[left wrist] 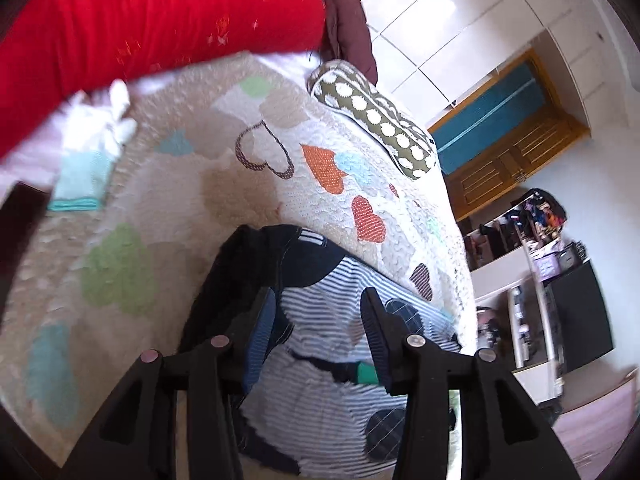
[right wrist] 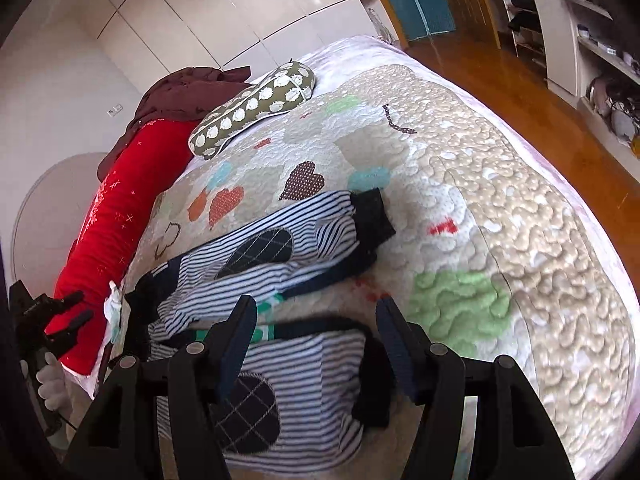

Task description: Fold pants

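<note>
A bed covered by a beige quilted bedspread with coloured heart patches [right wrist: 500, 208] fills both views. Along its far side lies a long red bolster cushion [right wrist: 116, 216], then an olive pillow with white dots [right wrist: 256, 108]. The small navy-and-white striped pants with checked heart patches [right wrist: 256, 264] lie on the quilt, folded over. Left tongs [left wrist: 320, 328] and right tongs [right wrist: 316, 332] hang spread above them, pinching nothing.

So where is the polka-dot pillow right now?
The olive polka-dot pillow lies at the far end of the bed, beyond the striped pants, between the red bolster and the heart-patterned quilt.
</note>
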### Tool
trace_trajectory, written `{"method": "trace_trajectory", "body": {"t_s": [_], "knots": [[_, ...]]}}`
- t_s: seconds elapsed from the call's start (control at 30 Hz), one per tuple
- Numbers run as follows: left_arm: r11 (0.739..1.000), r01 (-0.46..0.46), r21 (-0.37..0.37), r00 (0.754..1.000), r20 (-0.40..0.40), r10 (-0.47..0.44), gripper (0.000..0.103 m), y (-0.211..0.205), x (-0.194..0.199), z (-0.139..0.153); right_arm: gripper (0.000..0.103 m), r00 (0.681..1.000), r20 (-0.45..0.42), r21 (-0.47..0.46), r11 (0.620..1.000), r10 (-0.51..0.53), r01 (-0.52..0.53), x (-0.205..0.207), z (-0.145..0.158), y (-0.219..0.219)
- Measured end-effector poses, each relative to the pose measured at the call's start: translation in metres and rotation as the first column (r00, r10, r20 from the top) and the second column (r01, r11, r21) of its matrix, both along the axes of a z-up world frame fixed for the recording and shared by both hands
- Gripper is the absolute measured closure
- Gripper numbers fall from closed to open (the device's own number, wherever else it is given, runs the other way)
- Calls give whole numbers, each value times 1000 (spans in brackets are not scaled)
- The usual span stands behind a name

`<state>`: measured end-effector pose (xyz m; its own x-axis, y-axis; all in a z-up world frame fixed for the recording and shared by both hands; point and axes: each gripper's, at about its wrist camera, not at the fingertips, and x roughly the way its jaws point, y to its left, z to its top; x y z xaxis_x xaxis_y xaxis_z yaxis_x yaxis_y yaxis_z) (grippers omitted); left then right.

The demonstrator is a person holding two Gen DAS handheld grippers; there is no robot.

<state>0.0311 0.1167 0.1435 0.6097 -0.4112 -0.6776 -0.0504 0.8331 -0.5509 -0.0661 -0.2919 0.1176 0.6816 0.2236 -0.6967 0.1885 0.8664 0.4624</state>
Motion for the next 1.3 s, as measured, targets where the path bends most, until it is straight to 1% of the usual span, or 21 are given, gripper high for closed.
{"method": "trace_trajectory", "body": {"t_s": [0.1, 0.13, 0.17, 0.27, 0.33, 0.4, 0.47, 0.5, 0.53, 0.57, 0.6, 0.67, 0.77, 0.83, 0.87, 0.9, 1.0, 1.07, 1.23, 1.3], "knots": [[995, -32, 94, 998, 53, 27, 59, -4, -38, 12, 36, 1000, 15, 5, 1000, -4, 3, -30, 2, 13], [988, -54, 143, 996, 80, 43, 59, -7, -56, 18, 36, 1000, 21, 5, 1000, -2, 2, -36, 3, 18], [982, -69, 174, 994, 99, 52, 59, -10, -68, 22, 36, 999, 32, 0, 1000, -1, 1, -46, 5, 24], [974, -85, 211, 988, 143, 56, 58, -17, -104, 33, 36, 998, 56, -37, 999, 0, 2, -71, 11, 39], [965, -104, 241, 982, 180, 61, 56, -23, -128, 41, 36, 997, 78, -77, 997, 10, -4, -87, 19, 49], [946, -134, 294, 973, 218, 70, 48, -30, -149, 50, 36, 995, 97, -128, 992, 17, -4, -101, 28, 59], [927, -152, 344, 966, 249, 66, 47, -38, -164, 58, 33, 991, 129, -173, 985, 22, 1, -118, 37, 64], [910, -158, 383, 962, 268, 54, 42, -43, -173, 64, 31, 989, 143, -193, 981, 23, 5, -125, 41, 66], [899, -162, 406, 959, 280, 46, 39, -47, -177, 68, 30, 987, 159, -218, 976, 27, 9, -134, 45, 67], [887, -171, 430, 953, 302, 38, 33, -50, -183, 74, 29, 985, 167, -236, 972, 29, 11, -140, 46, 68], [879, -181, 442, 947, 321, 34, 30, -52, -188, 78, 29, 984, 174, -255, 967, 32, 14, -147, 48, 69], [859, -203, 469, 932, 362, 23, 28, -58, -197, 90, 29, 983, 182, -291, 957, 34, 21, -157, 49, 69], [844, -225, 487, 915, 404, 10, 22, -65, -203, 103, 29, 983, 180, -318, 948, 28, 31, -163, 47, 65], [840, -236, 488, 906, 424, 9, 20, -67, -206, 107, 29, 985, 174, -304, 952, 16, 38, -162, 44, 61], [836, -242, 492, 903, 430, 9, 18, -68, -207, 107, 29, 986, 168, -289, 957, 12, 38, -161, 43, 59], [832, -246, 497, 901, 433, 8, 16, -67, -206, 106, 29, 987, 160, -276, 960, 8, 37, -159, 41, 57], [826, -244, 508, 906, 422, 8, 15, -65, -199, 99, 29, 991, 136, -258, 966, 11, 25, -150, 37, 61], [836, -233, 496, 915, 403, 16, 15, -58, -190, 90, 29, 992, 124, -275, 961, 23, 12, -144, 35, 69], [872, -202, 447, 944, 325, 52, 15, -34, -167, 62, 29, 995, 72, -332, 942, 70, -43, -123, 32, 97], [872, -201, 446, 948, 311, 60, 15, -25, -161, 54, 29, 995, 55, -341, 938, 86, -63, -114, 33, 110]]}}
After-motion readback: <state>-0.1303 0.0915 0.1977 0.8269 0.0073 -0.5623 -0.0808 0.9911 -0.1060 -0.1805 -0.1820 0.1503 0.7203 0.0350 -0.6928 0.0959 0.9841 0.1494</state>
